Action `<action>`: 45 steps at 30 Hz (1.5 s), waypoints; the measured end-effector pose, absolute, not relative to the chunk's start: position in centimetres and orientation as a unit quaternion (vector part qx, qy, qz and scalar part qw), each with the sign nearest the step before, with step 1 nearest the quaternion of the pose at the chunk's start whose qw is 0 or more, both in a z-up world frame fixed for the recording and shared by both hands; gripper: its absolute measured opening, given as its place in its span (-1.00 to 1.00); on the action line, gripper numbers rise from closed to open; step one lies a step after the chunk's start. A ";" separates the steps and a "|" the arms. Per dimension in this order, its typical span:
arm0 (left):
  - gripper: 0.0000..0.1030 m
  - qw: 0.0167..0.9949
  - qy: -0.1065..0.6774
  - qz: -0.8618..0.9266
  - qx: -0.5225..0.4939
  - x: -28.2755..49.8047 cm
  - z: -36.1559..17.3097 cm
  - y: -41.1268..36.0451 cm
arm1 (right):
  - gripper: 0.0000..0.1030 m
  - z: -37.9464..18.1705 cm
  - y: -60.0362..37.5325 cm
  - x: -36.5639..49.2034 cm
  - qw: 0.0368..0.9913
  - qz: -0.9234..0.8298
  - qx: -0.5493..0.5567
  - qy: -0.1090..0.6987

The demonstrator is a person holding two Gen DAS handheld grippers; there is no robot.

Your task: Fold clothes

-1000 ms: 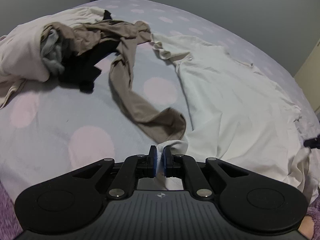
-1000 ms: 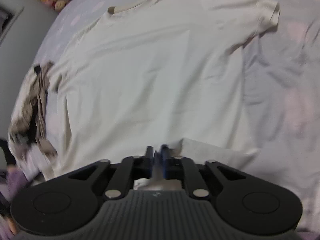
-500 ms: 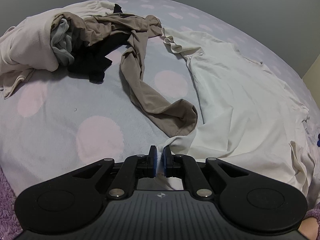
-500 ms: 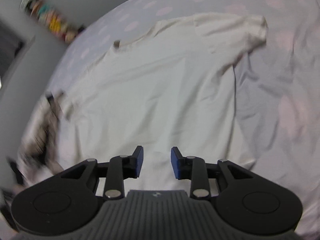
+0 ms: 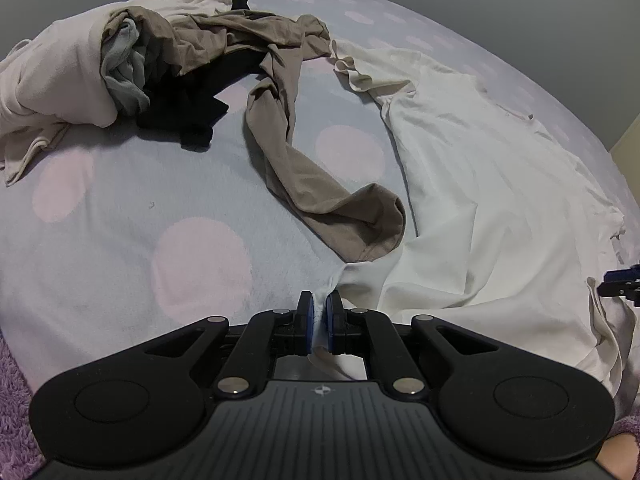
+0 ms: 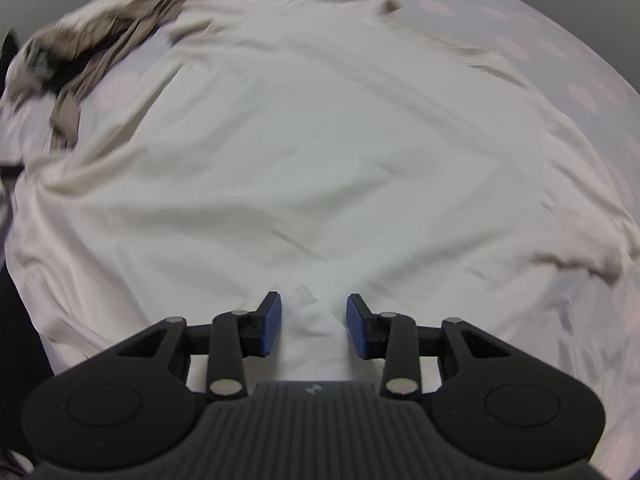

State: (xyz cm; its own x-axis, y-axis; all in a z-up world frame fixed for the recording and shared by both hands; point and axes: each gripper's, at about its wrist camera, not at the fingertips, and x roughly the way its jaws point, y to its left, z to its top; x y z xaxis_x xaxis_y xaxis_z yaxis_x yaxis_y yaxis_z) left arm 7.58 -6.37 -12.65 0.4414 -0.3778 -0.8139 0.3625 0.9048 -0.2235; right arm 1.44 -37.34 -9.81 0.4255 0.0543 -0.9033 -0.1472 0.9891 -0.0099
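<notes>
A white T-shirt point(image 5: 484, 184) lies spread on the bed, wrinkled along its right side. My left gripper point(image 5: 319, 312) is shut on a corner of its hem, the cloth pinched between the blue pads. In the right wrist view the same white T-shirt point(image 6: 320, 140) fills the frame. My right gripper point(image 6: 314, 322) hovers over its near edge with its jaws opening; cloth lies under the gap but the pads do not press on it. The right gripper's tip point(image 5: 620, 286) shows at the far right of the left wrist view.
A pile of clothes point(image 5: 132, 64) in cream, grey, black and tan lies at the back left, with a tan garment point(image 5: 320, 184) trailing toward the shirt's held corner. The bedspread point(image 5: 120, 208) is light blue with pink dots. A purple fuzzy edge point(image 5: 16, 420) runs along the near left.
My right gripper let go of the shirt's hem, opened wider and rolled, so its view of the shirt has swung round. My left gripper kept its grip and barely moved.
</notes>
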 end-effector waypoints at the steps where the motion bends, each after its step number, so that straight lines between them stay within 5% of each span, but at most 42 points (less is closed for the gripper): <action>1: -0.91 0.848 0.483 -0.217 -0.007 7.6 -12.7 -6.4 | -0.23 -10.2 -37.3 1.8 0.839 0.067 -0.054 0.538; 5: -0.91 0.847 0.486 -0.214 -0.006 7.7 -13.0 -6.4 | -0.27 -11.6 -37.1 2.8 0.823 0.084 -0.077 0.557; 11: -0.91 0.848 0.482 -0.218 -0.012 7.5 -12.6 -6.2 | -0.77 -11.3 -36.0 1.9 0.823 0.094 -0.106 0.551; 33: -0.93 0.855 0.393 -0.336 -0.032 1.1 2.8 -5.6 | -0.85 7.5 -42.9 -19.9 0.928 -0.073 -0.018 0.364; 45: -0.93 0.780 0.550 -0.294 0.052 1.2 -7.6 -4.9 | -0.86 0.6 -41.4 -23.2 0.865 -0.045 -0.040 0.497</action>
State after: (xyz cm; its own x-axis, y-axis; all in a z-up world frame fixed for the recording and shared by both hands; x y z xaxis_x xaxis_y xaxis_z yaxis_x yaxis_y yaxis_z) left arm 1.24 -4.94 -7.64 0.2223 -0.4006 -0.8889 0.5154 0.8221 -0.2417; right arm -23.15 -41.41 0.59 0.5013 -0.1172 -0.8573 0.0377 0.9928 -0.1137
